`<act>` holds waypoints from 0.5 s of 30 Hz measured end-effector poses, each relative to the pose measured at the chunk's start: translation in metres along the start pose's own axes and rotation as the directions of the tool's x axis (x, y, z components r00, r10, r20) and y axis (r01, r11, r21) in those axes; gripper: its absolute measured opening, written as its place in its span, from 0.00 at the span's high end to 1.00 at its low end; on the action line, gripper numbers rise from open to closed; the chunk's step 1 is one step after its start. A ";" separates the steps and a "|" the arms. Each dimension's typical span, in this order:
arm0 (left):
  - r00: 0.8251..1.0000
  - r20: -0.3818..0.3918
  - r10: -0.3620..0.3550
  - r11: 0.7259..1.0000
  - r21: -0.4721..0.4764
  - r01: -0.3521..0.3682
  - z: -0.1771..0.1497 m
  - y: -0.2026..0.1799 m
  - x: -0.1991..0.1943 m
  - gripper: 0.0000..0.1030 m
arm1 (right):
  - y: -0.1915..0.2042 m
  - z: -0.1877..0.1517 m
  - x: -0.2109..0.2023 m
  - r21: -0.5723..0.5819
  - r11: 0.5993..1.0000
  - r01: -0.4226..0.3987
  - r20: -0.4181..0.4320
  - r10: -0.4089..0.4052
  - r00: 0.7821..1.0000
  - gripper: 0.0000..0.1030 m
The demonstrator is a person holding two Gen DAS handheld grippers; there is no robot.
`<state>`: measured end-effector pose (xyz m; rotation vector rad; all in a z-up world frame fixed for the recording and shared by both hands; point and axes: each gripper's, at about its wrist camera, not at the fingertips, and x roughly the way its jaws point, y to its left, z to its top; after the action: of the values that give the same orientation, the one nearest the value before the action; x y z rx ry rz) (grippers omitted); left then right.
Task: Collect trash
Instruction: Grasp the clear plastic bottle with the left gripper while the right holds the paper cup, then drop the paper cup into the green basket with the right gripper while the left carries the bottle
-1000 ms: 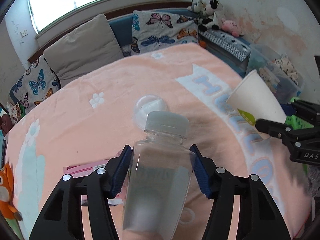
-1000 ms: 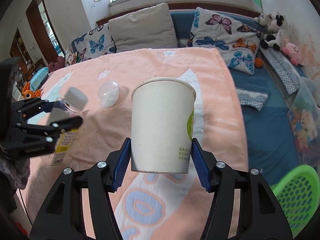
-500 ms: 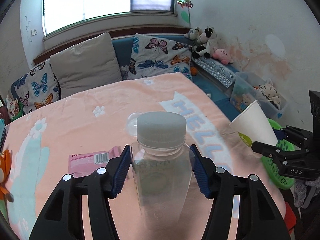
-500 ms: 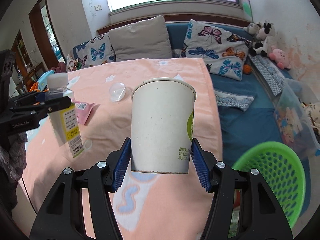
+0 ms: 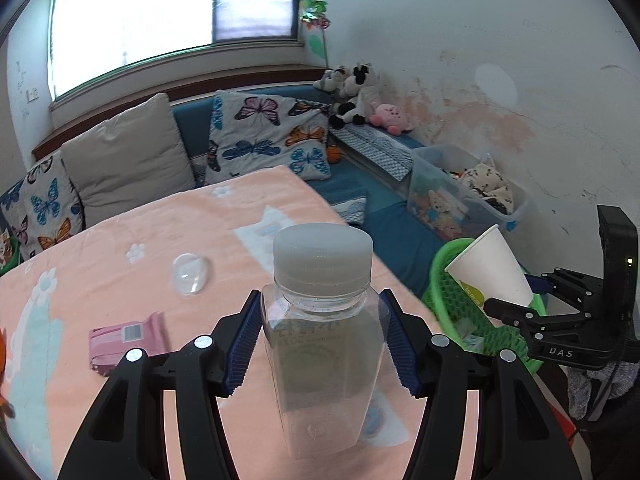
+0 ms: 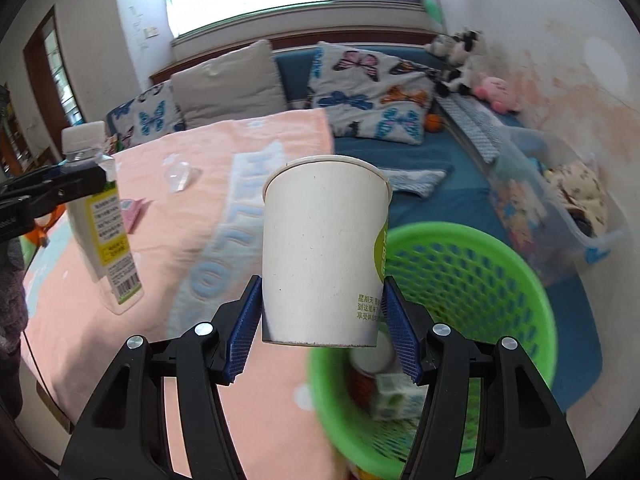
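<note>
My left gripper is shut on a clear plastic bottle with a grey cap, held upright above the pink blanket. The bottle also shows in the right wrist view. My right gripper is shut on a white paper cup, held above the near rim of a green mesh basket that holds some trash. The cup and basket also show at the right of the left wrist view. A pink wrapper and a clear plastic lid lie on the blanket.
Cushions and a blue sofa line the back. A clear storage bin of toys stands by the wall at the right. Plush toys sit in the corner. The basket stands off the blanket's right edge.
Both grippers have swung right with their loads. The right gripper now holds the cup over the green basket. The left gripper has lifted the bottle and turned toward the basket.
</note>
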<state>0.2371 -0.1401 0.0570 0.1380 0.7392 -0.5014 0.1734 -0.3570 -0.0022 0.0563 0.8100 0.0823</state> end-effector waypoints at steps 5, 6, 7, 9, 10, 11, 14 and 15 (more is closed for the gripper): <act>0.999 0.000 -0.037 0.998 0.042 0.037 0.008 -0.036 0.006 0.45 | -0.037 -0.014 -0.006 0.040 0.997 0.063 -0.016 -0.063 0.998 0.42; 0.999 -0.001 -0.045 0.998 0.048 0.045 0.010 -0.042 0.007 0.45 | -0.044 -0.016 -0.006 0.048 0.996 0.075 -0.022 -0.074 0.997 0.42; 0.999 -0.001 -0.053 0.997 0.054 0.053 0.012 -0.050 0.009 0.45 | -0.051 -0.019 -0.006 0.059 0.994 0.087 -0.026 -0.085 0.996 0.42; 0.997 -0.001 -0.071 0.995 0.068 0.071 0.016 -0.065 0.012 0.45 | -0.063 -0.025 -0.006 0.078 0.992 0.100 -0.034 -0.098 0.995 0.42; 0.997 -0.001 -0.077 0.994 0.072 0.076 0.018 -0.070 0.013 0.45 | -0.068 -0.026 -0.005 0.088 0.990 0.109 -0.037 -0.106 0.994 0.42; 0.996 -0.002 -0.084 0.993 0.078 0.084 0.019 -0.077 0.015 0.45 | -0.075 -0.029 -0.005 0.101 0.988 0.119 -0.041 -0.115 0.993 0.42; 0.995 -0.007 -0.100 0.991 0.093 0.100 0.023 -0.093 0.020 0.45 | -0.091 -0.035 -0.004 0.133 0.982 0.137 -0.051 -0.132 0.990 0.41; 0.994 -0.009 -0.108 0.989 0.099 0.108 0.024 -0.099 0.022 0.45 | -0.096 -0.038 -0.004 0.145 0.979 0.142 -0.053 -0.136 0.989 0.41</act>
<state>0.2174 -0.2420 0.0652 0.1920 0.7281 -0.6412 0.1484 -0.4521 -0.0336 0.1385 0.8603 -0.1093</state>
